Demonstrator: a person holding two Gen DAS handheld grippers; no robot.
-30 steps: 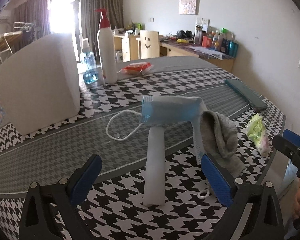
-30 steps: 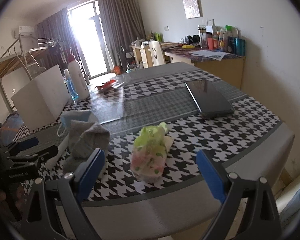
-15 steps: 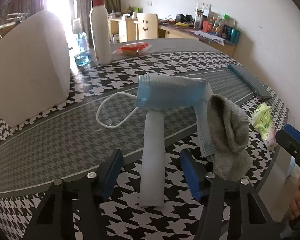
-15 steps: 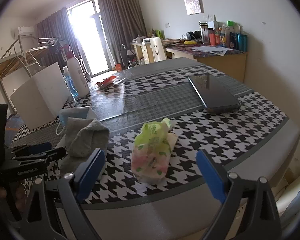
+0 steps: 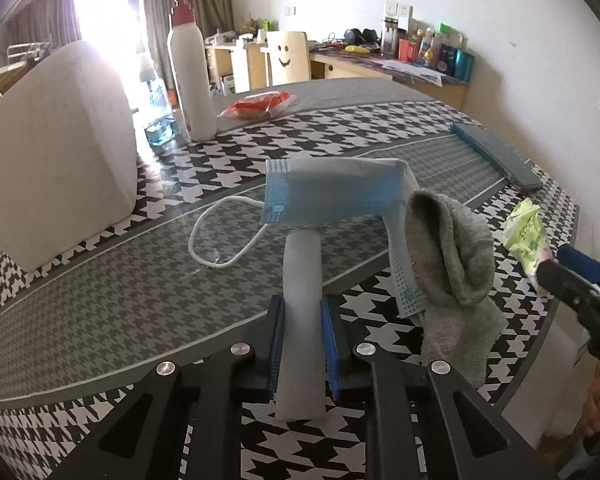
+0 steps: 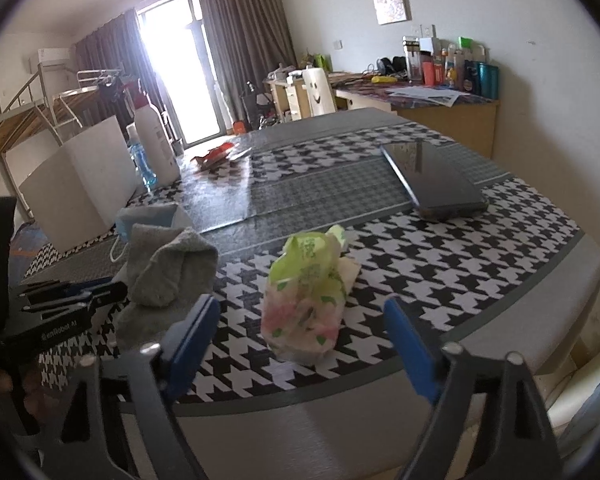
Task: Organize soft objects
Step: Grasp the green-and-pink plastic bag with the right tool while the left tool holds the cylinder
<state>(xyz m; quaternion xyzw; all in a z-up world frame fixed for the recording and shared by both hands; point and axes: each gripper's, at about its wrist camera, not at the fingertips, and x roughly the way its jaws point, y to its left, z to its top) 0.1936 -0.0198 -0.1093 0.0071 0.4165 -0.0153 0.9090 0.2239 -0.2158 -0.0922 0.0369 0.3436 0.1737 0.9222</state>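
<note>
My left gripper (image 5: 302, 344) is shut on a white tube-shaped stand (image 5: 302, 304) that rises from the houndstooth table (image 5: 100, 300). A blue face mask (image 5: 332, 196) drapes over the stand's top, and a grey sock (image 5: 452, 264) hangs at its right end. The sock (image 6: 168, 268) and mask (image 6: 148, 216) also show at the left of the right wrist view, beside the left gripper (image 6: 72, 292). My right gripper (image 6: 300, 344) is open, and a green-and-pink tissue pack (image 6: 308, 296) lies just ahead between its fingers.
A white box (image 5: 56, 140), a pump bottle (image 5: 190, 76), a blue bottle (image 5: 158, 108) and a red snack packet (image 5: 260, 106) stand at the far left. A dark flat case (image 6: 432, 180) lies at the right. The table's front edge (image 6: 340, 400) is near.
My left gripper has closed from wide open onto the white stand. My right gripper has edged closer to the tissue pack and stayed open.
</note>
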